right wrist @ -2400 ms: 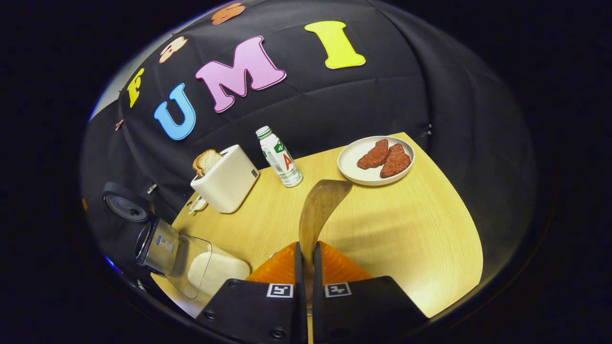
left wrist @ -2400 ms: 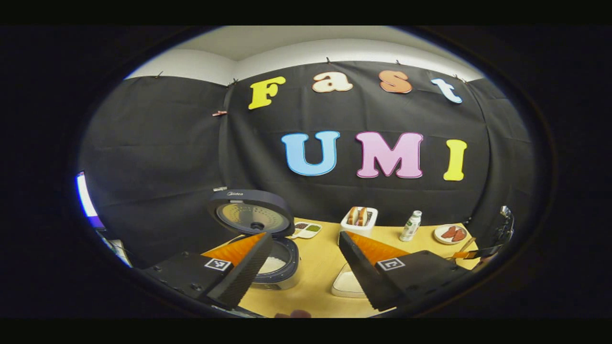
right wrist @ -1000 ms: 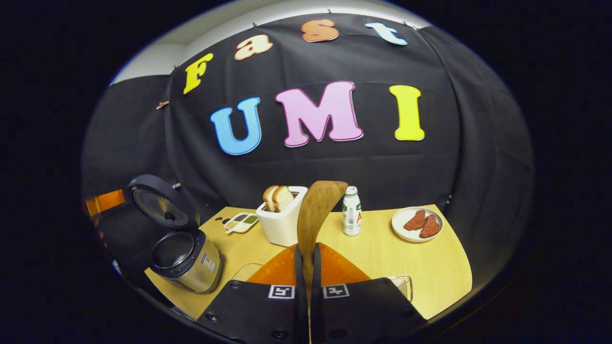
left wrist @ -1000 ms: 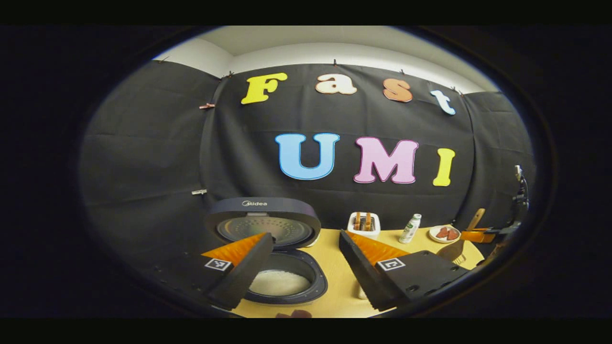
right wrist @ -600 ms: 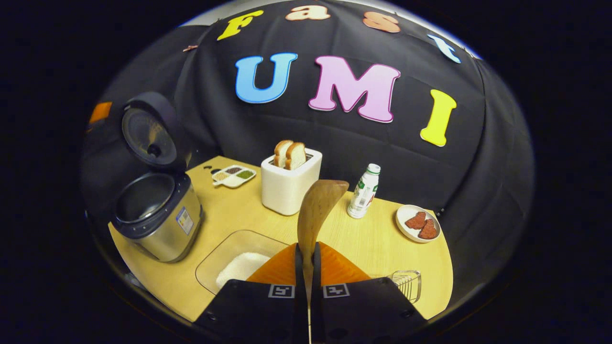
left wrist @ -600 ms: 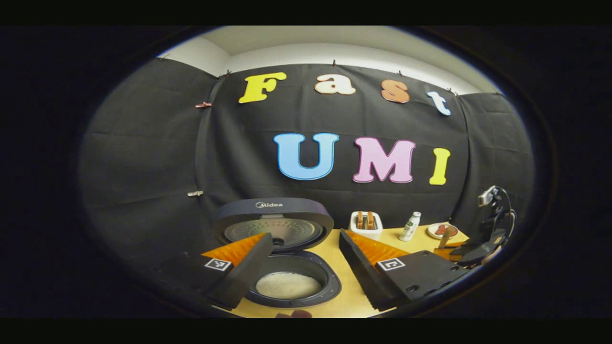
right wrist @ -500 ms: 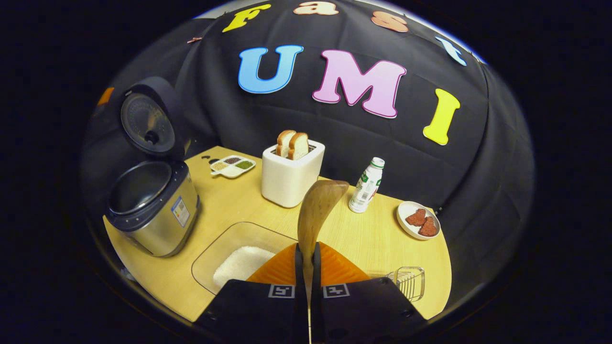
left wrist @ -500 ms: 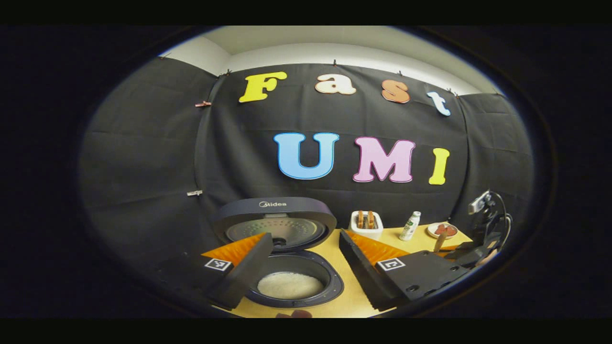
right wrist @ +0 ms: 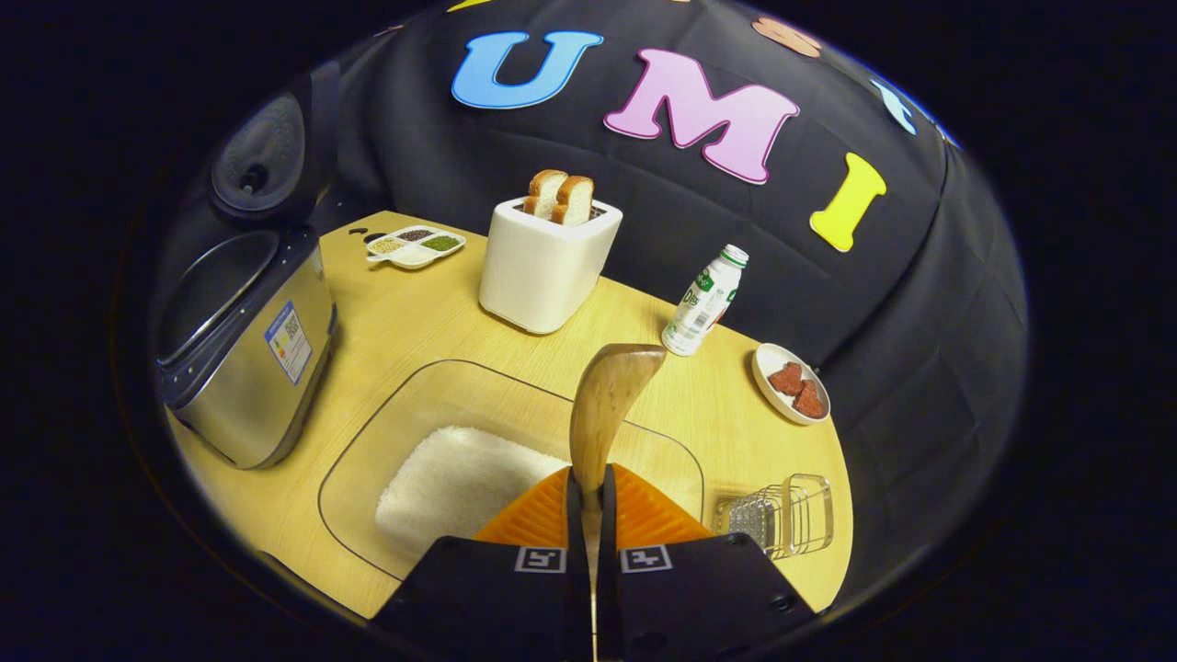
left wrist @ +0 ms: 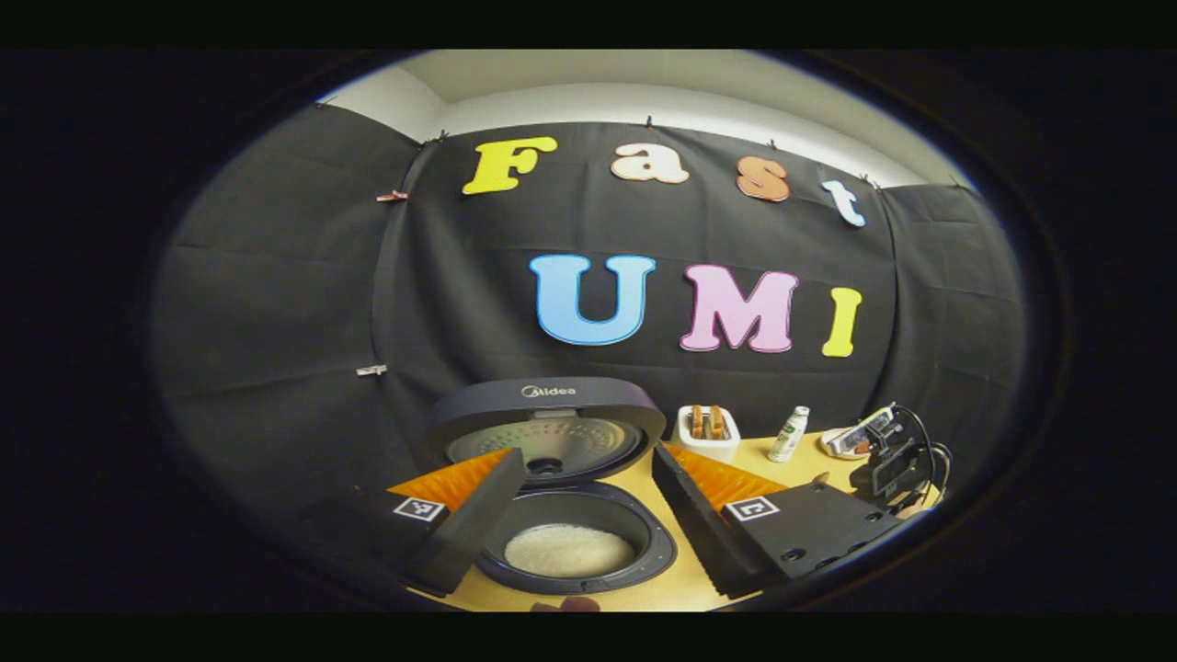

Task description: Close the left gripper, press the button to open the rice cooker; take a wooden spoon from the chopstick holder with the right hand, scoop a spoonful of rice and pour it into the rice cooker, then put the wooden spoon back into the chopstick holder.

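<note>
**Wooden spoon poised over the rice tray, cooker standing open**

The right gripper is pinching the thin handle of the light-brown wooden spoon between both fingers, pressed tight so the bowl is sticking straight out ahead and pointing toward the far side of the table. Holding it low on the handle is giving the bowl reach, which suits a dip into the clear shallow tray lying directly below and slightly left, with its heap of white raw rice. The spoon bowl is looking empty and is hanging above the tray, apart from the grains, so the scoop seems not yet begun.

The dark-lidded, steel-sided rice cooker is sitting at the left edge of the pale wooden table, lid tipped up and back so the pot is lying open to receive the pour. In the left gripper view, the cooker's inner pot is already holding some white rice. The left gripper is hovering just near the cooker with its fingers spread wide, touching nothing, likely waiting clear of the spoon's path.

The small wire chopstick holder is standing near the right edge, close beside the right gripper, handy for the spoon's return.
</note>
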